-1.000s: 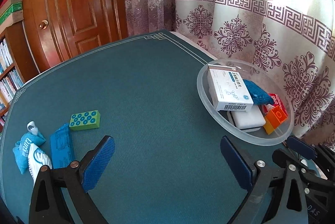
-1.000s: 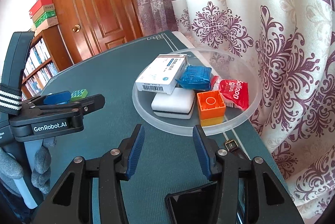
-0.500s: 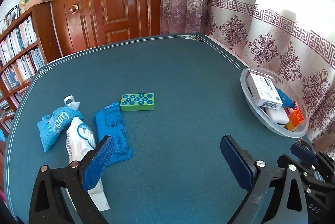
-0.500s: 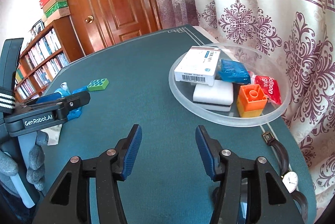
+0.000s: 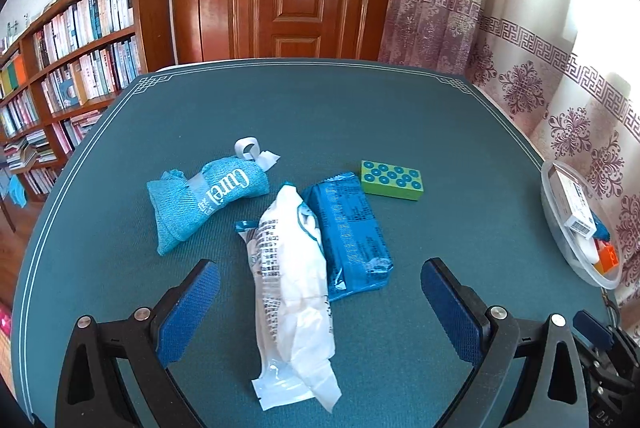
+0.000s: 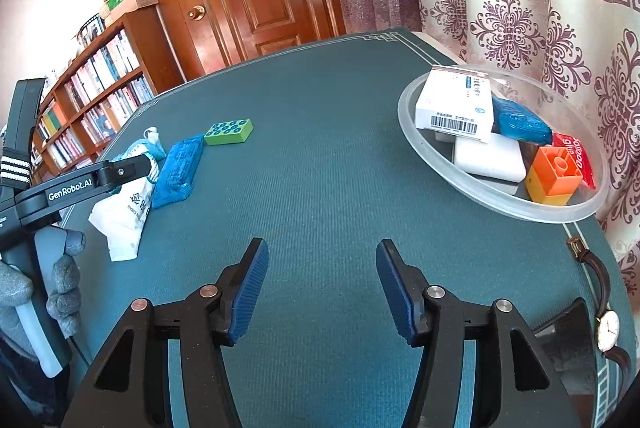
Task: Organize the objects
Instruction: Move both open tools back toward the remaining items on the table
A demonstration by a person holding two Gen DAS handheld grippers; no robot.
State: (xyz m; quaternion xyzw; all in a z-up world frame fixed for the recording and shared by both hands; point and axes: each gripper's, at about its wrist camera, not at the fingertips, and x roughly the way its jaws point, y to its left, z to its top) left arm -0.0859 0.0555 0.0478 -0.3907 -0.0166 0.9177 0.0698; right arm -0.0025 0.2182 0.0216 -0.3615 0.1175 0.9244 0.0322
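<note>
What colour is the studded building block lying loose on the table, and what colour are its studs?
Green block with blue studs, clearest in the left wrist view.

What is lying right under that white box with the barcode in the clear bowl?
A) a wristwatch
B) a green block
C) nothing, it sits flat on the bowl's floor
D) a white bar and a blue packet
D: in the right wrist view the white box leans on a white bar and a blue packet inside the bowl.
</note>
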